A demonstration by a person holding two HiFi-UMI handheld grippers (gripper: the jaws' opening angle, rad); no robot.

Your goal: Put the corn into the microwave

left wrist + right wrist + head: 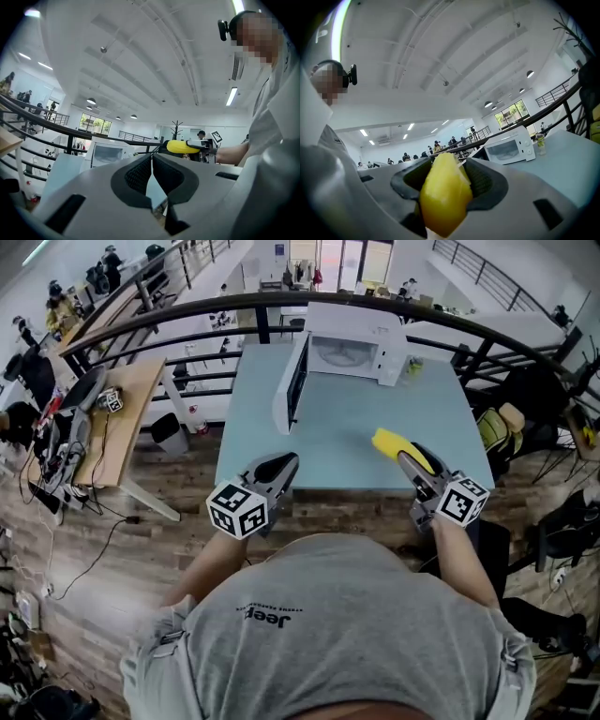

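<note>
Right gripper [410, 458] is clamped on the corn [394, 444]. In its own view the yellow cob [443, 197] fills the gap between both dark pads, and its pale end sticks out past the fingertips. Jaws stand fairly wide around it.

Left gripper [284, 463]: jaws together and pads meeting at the tips in its own view [152, 158], with nothing between them.

Head view: both grippers are over the near edge of the pale blue table [347, 423], left one near the left corner, right one toward the right side. Both point roughly level toward the far end. Each carries its marker cube, left [236, 510] and right [462, 499], close to the person's grey shirt [328, 634].

The corn is off the table, angled up and left from the right gripper, well short of the microwave [356, 351].

The white microwave sits at the far end of the table, just inside the black railing [187, 310]. Its door [291, 385] hangs open, swung out to the left and edge-on to the head camera.

A small green bottle [413, 365] stands just beside the microwave's right side. It also shows in the right gripper view [540, 142], next to the microwave [508, 147].

The left gripper view catches the corn [182, 146] held out level in the right gripper [202, 144], with the microwave [108, 152] further left.

A wooden desk [131, 418] with clutter stands left of the table, on the wood floor.
</note>
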